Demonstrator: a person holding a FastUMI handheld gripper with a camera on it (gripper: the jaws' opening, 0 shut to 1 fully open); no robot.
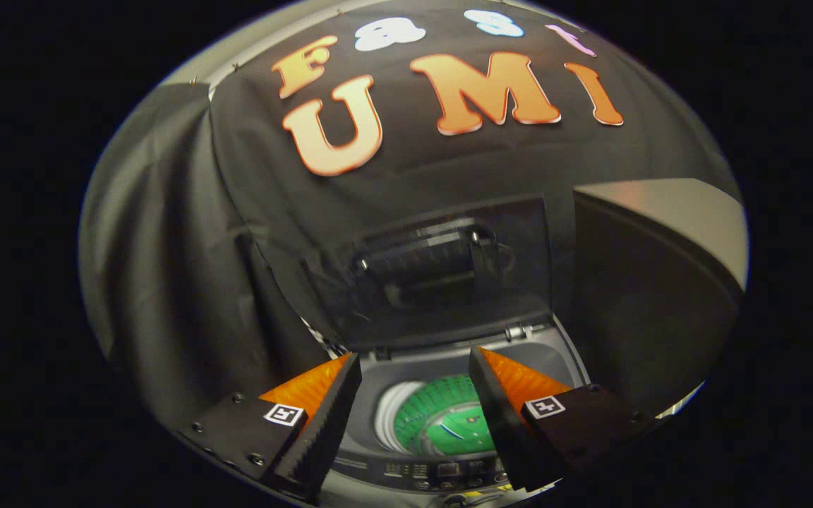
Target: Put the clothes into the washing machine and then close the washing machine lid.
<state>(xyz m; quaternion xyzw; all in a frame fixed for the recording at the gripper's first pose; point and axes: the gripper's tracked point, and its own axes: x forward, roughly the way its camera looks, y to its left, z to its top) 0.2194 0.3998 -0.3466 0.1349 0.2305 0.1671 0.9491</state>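
Washer (442, 367) sits below the fingers (332, 416), its lid (442, 268) standing upright and open, drum (449, 423) showing between them. Gripper (413, 367) spread wide, holding nothing.

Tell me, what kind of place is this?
Probably a laundry corner set up inside a booth. A top-loading washing machine stands with its lid raised, dark cloth hangs behind it, and the open hand-held gripper hovers over the green drum.

We see our gripper (415, 360): two wedge-shaped fingers on flat plates dotted with screws, each bearing a square black-and-white marker.
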